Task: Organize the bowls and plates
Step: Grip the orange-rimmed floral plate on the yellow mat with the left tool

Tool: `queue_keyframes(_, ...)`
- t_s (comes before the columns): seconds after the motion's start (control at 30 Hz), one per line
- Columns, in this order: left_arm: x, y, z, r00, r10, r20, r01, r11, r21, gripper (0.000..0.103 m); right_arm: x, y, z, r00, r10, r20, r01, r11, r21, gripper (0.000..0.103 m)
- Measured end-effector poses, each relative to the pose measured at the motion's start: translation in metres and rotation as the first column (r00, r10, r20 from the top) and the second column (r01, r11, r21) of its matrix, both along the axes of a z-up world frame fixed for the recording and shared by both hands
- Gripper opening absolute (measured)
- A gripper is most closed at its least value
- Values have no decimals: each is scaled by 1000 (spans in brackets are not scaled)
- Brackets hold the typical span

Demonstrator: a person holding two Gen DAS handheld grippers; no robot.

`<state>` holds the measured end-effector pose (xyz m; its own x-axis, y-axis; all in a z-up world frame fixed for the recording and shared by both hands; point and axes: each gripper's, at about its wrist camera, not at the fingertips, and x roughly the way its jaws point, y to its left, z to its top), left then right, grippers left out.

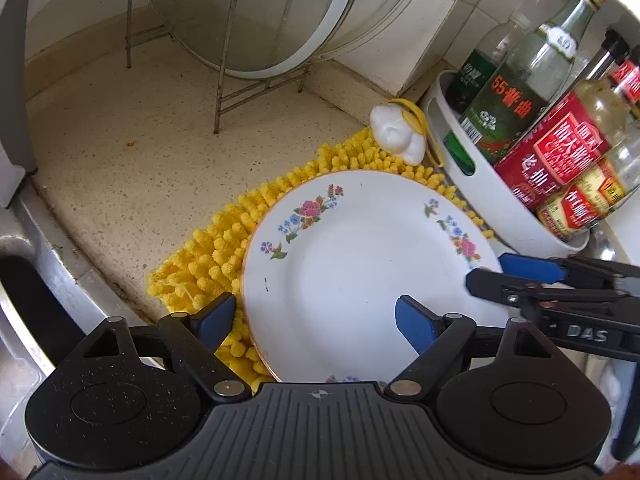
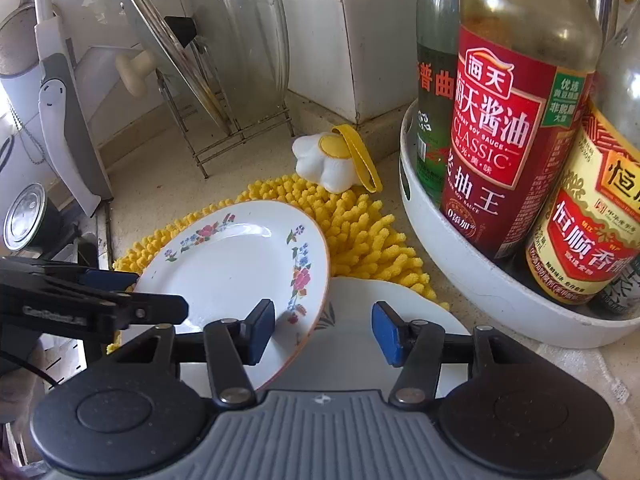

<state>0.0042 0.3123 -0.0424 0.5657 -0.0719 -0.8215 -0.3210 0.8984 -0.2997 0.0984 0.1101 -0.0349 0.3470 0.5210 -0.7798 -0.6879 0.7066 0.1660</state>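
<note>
Your left gripper (image 1: 316,320): jaws wide, over floral plate (image 1: 360,264), gripping nothing. Your right gripper (image 2: 324,332): jaws wide, empty, straddling plate's right rim. Plate tilted on yellow mat (image 2: 360,236), overlapping 2nd plate (image 2: 360,344), near counter's back corner.

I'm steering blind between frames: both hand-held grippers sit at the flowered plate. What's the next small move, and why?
Probably close the right hand-held gripper on the flowered plate. Its open pads straddle the rim nearest it, where the plate lies tilted over a second white plate, partly on the yellow mat. The left hand-held gripper is open too, at the opposite rim.
</note>
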Motion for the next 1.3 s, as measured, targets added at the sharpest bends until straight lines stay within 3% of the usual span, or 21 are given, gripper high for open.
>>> queue_keyframes(0.2,-3,9,16,998,-7,65,6,1000,17,90,0,6,-3,1000,13,-10,-13,1000,-5,55)
queue_keyframes(0.3,8,9,9,998,-29,53,31,999,-30,90,-1,8,-4,1000,18,-7,-18,1000,-9,55)
queue_keyframes(0.4,16,8,-2,999,-48,8,48,999,-24,91,-1,9,-3,1000,22,-4,-22,1000,-12,56)
queue_keyframes(0.67,18,11,0,994,-101,36,105,985,-137,95,-3,10,-5,998,59,-19,-59,998,6,56)
queue_keyframes(0.73,17,9,-1,990,-131,52,138,977,-165,97,-4,11,-6,998,59,-7,-59,998,-1,60)
queue_keyframes(0.93,23,4,-4,989,-138,55,145,978,-152,100,2,-1,-1,999,42,-20,-42,999,24,58)
queue_keyframes(1.13,19,-13,0,968,-230,98,243,959,-147,99,7,-13,-6,999,16,-30,-16,1000,-4,58)
queue_keyframes(1.3,32,-11,-11,976,-204,82,216,957,-192,98,9,-20,-6,998,-8,-55,8,1000,16,54)
